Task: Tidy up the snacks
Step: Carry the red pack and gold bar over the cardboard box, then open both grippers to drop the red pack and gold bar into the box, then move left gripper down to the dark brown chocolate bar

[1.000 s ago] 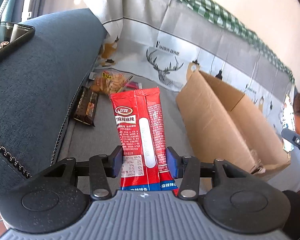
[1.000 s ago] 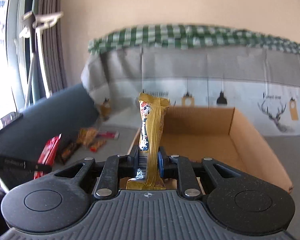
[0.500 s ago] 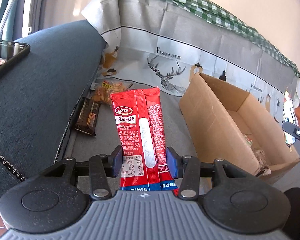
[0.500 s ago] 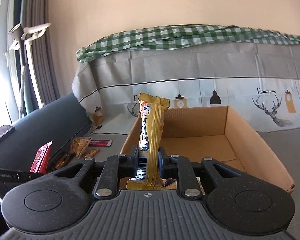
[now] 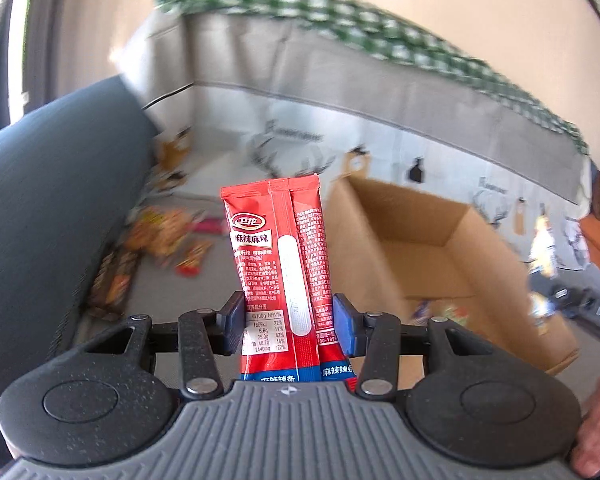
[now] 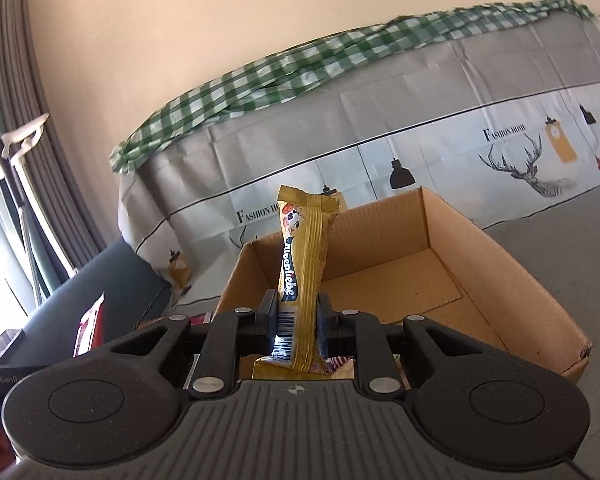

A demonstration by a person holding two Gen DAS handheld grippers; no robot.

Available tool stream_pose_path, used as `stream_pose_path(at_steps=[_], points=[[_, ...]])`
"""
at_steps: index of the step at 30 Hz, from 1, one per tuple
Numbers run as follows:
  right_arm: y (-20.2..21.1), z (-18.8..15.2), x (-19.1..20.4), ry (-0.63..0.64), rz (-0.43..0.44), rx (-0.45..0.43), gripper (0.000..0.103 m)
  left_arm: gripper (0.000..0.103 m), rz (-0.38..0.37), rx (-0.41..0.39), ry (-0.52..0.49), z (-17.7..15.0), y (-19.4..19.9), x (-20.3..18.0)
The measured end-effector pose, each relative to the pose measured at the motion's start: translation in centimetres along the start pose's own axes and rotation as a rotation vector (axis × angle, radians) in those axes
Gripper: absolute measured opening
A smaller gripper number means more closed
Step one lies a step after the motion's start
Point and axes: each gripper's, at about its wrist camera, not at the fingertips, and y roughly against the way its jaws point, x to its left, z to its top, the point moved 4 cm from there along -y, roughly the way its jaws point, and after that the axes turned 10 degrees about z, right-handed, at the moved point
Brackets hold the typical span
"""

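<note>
My left gripper point(image 5: 289, 326) is shut on a red snack packet point(image 5: 278, 264) that stands upright between its blue pads. Just right of it lies an open cardboard box point(image 5: 440, 256) with a few snacks on its floor. My right gripper point(image 6: 298, 318) is shut on a tall gold candy stick pack point(image 6: 304, 264), held upright over the near end of the same cardboard box point(image 6: 496, 292). The red snack packet point(image 6: 89, 328) shows at the left edge of the right wrist view. Several loose snack packets point(image 5: 160, 236) lie on the grey sofa seat, left of the box.
A dark blue sofa arm point(image 5: 52, 184) rises on the left. The printed grey cover point(image 6: 380, 128) with a green checked cloth point(image 6: 300, 64) drapes the sofa back behind the box. A person's hand point(image 5: 598, 440) shows at the lower right of the left wrist view.
The left gripper has lifted and swung right with the red packet, so the box opening now shows. The right gripper has rolled and come closer over the box with the gold pack.
</note>
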Motion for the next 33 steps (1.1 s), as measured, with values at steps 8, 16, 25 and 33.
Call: stream_pose_path(at_steps=[8,16,25,33], points=[[0.1,0.5,-2.2,-0.101,-0.011,-0.027,0.02,0.05,-0.109,-0.07,-0.049,3.9,-0.6,-9.4],[0.2,0.5,-2.6,-0.118,-0.032,-0.039,0.023,0.06,-0.174,-0.103,-0.153,5.4,-1.1,-16.9],[0.8,0.2,-4.6,-0.232,-0.138,-0.066,0.088,0.081,-0.087,-0.172,-0.157,1.7,-0.4,-12.1],[0.7,0.1,-2.8,-0.158,-0.129,-0.053,0.088,0.039,-0.014,-0.075,-0.119,-2.8,-0.7,-1.9]])
